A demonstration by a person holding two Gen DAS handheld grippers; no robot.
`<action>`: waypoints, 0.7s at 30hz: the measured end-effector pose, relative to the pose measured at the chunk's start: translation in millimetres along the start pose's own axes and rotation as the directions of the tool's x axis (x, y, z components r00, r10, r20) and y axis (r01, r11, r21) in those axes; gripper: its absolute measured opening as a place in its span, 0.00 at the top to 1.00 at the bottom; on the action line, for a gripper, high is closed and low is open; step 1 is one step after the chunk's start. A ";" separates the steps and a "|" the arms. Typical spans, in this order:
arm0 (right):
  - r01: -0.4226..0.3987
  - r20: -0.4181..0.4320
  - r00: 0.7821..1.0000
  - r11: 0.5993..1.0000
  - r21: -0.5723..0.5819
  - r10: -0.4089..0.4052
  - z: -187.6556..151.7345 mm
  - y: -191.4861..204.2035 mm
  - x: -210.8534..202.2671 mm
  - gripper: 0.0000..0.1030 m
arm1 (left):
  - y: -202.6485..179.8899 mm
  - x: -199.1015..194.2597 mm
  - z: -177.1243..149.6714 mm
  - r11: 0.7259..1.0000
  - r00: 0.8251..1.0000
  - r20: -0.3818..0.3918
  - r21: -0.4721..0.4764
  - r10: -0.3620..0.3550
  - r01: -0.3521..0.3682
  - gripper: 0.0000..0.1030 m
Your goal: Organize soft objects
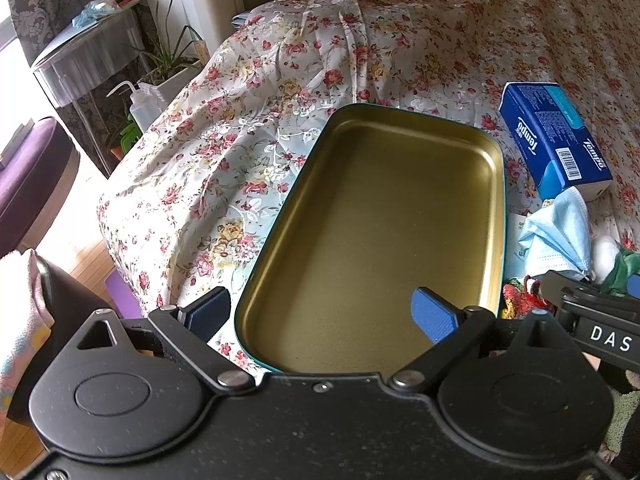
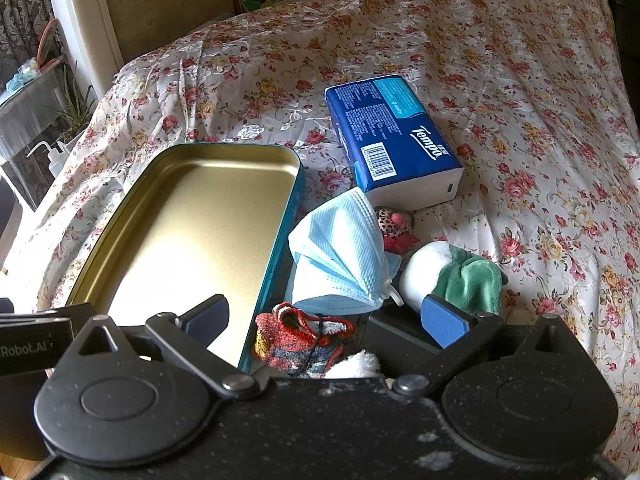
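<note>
An empty gold-lined tin (image 1: 493, 168) (image 2: 294, 164) with a teal outside lies on the floral bedspread. My left gripper (image 1: 322, 312) hovers open over its near end, nothing between the pads. Right of the tin lies a pile: a light blue face mask (image 2: 340, 256) (image 1: 556, 232), a red knitted pouch (image 2: 296, 340) (image 1: 520, 294), a white and green plush (image 2: 452, 274), a small leopard-print toy (image 2: 394, 226) and a white fluffy piece (image 2: 358, 362). My right gripper (image 2: 326, 320) stands open just above the knitted pouch. A blue Tempo tissue pack (image 2: 392, 136) (image 1: 556, 136) lies behind the pile.
The floral bedspread (image 2: 520, 100) covers a wide surface to the right and back. Off its left edge stand a potted plant (image 1: 168, 60), a squeeze bottle (image 1: 140, 108), a metal stand (image 1: 80, 60) and a purple seat (image 1: 28, 176). A towel (image 1: 20, 312) hangs at the left.
</note>
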State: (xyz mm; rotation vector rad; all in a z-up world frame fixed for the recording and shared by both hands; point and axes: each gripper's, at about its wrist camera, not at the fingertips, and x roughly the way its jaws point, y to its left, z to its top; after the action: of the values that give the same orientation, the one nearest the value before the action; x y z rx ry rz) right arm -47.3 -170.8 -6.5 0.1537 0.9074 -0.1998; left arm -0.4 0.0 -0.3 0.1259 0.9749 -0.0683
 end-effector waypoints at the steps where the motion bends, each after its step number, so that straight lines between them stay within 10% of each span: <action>1: 0.000 0.000 1.000 1.000 -0.001 0.000 0.0 0.0 0.0 0.00 | -0.1 -0.1 0.0 1.000 1.000 0.000 0.000 0.000 0.000 0.08; 21: 0.019 0.010 1.000 1.000 -0.001 -0.019 -2.1 0.9 0.0 0.00 | 4.6 2.4 -5.2 1.000 1.000 0.005 0.002 -0.003 0.003 0.08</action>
State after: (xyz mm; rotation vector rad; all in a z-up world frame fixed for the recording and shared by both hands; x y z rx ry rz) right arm -48.6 -169.4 -7.7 0.1426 0.8997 -0.2174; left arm -2.8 5.2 -4.8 0.1262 0.9697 -0.0718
